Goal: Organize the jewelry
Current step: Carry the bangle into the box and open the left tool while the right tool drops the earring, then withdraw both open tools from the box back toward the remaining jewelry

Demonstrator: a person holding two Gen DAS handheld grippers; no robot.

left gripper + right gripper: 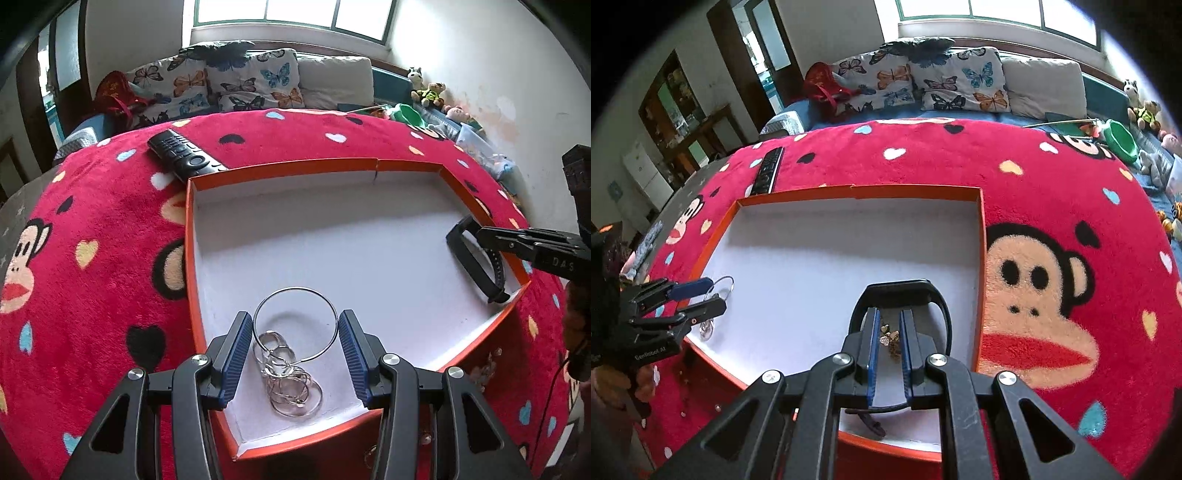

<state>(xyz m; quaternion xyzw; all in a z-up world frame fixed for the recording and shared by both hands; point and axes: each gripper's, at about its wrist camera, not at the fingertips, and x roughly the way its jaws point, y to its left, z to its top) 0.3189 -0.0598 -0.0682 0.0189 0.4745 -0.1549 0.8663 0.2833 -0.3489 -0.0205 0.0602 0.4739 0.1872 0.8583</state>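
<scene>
An orange-rimmed box [280, 168] with a white floor sits on the red blanket; it also shows in the right wrist view [916, 192]. My left gripper [295, 325] is open over its near left corner, its fingers astride a bunch of silver rings [291, 384] with one large hoop. My right gripper [889, 325] stands partly open over the box's near right corner, with a small gold flower piece [889, 341] between its fingers; I cannot tell if it is gripped. A black wristband [905, 290] lies around the right fingertips and shows in the left wrist view [480, 258].
A black remote [184, 155] lies on the blanket just behind the box's far left corner. Small jewelry pieces [487, 365] lie on the blanket in front of the box. Butterfly pillows [923, 81] and soft toys [1145, 110] line the far edge.
</scene>
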